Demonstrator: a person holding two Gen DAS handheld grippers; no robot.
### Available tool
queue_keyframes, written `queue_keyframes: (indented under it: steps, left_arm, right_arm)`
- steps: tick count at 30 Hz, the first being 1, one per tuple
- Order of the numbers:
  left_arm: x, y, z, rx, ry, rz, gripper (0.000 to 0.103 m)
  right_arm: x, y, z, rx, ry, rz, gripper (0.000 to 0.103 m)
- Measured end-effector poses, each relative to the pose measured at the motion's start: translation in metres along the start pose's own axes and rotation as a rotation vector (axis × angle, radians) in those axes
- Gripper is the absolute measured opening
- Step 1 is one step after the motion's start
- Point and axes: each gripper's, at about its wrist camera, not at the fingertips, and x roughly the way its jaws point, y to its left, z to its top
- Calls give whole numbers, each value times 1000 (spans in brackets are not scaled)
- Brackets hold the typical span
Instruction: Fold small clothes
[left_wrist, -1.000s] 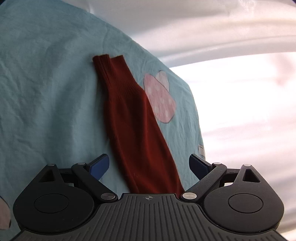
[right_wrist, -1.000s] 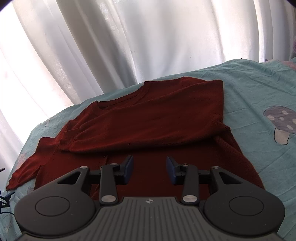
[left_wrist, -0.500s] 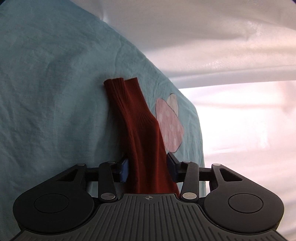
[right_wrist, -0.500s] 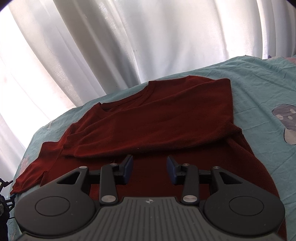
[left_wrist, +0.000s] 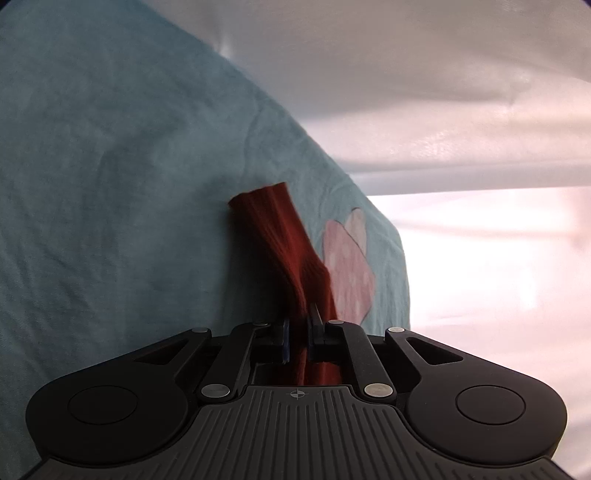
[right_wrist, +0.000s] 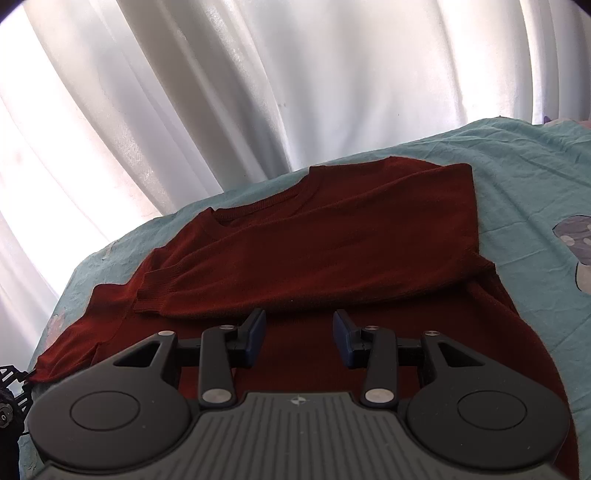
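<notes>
Soft cloth and matt black plastic

The dark red sweater (right_wrist: 332, 243) is knitted cloth with a ribbed sleeve (left_wrist: 284, 240). The light blue sheet (left_wrist: 110, 184) is soft, crinkled cloth. The white curtain (right_wrist: 258, 92) is thin and a bit shiny. The right gripper (right_wrist: 298, 338) is matt black plastic with shiny metal pins.

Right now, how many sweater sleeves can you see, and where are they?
2. One sleeve lies folded across the sweater's body; the other sleeve stretches out over the blue sheet, pinched in the shut left gripper.
</notes>
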Motion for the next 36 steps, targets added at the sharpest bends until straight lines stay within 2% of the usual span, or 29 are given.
queue_keyframes:
  steps: [4, 7, 11, 13, 15, 16, 17, 18, 19, 21, 22, 25, 26, 28, 30, 31, 33, 36]
  left_arm:
    - [-9, -45, -18, 217, -18, -51, 8]
    - [-21, -91, -50, 408, 8, -140, 9]
    - [-47, -160, -125, 695, 114, -362, 9]
    - [-59, -188, -174, 817, 189, -490, 10]
    - [-66, -206, -226, 913, 277, -583, 10]
    - [-66, -210, -250, 942, 322, -607, 18]
    - [-62, -211, -275, 967, 381, -611, 41]
    - [-56, -209, -295, 995, 458, -598, 52]
    - [-48, -203, -314, 1019, 545, -569, 59]
    - [-38, -188, -339, 1052, 664, -502, 58]
    - [-34, -178, -348, 1076, 691, -456, 58]
    - [-19, -161, -346, 1112, 662, -333, 63]
    - [-20, -156, -345, 1105, 653, -309, 68]
    - [-18, -151, -337, 1073, 632, -258, 71]
    - [-19, -147, -330, 1045, 608, -218, 71]
    - [-7, -145, -314, 1026, 592, -200, 72]
    - [-6, -141, -303, 997, 571, -172, 72]
    - [-2, -139, -294, 986, 543, -127, 72]
  right_arm:
    - [-4, -3, 0, 16, -24, 18, 40]
    - [-9, -4, 0, 6, -58, 20, 40]
    - [-9, -2, 1, -21, -63, 8, 40]
    - [-9, -1, 1, -13, -57, 30, 40]
    - [-7, -1, 2, -6, -49, 44, 40]
    - [-5, 0, 2, -2, -38, 61, 40]
    - [-3, 0, 3, 2, -23, 80, 40]
    - [0, 2, 6, 2, -6, 100, 40]
    - [4, 4, 8, 1, 9, 119, 41]
    - [11, 8, 15, 4, 27, 159, 47]
    - [15, 9, 19, 11, 34, 173, 49]
    - [36, 10, 28, 57, 75, 232, 51]
    - [44, 11, 31, 71, 90, 241, 51]
    - [62, 12, 36, 103, 120, 251, 51]
    - [79, 16, 39, 135, 151, 272, 51]
    - [87, 18, 42, 146, 163, 282, 51]
    - [101, 24, 45, 152, 190, 317, 51]
    - [120, 31, 45, 176, 235, 340, 49]
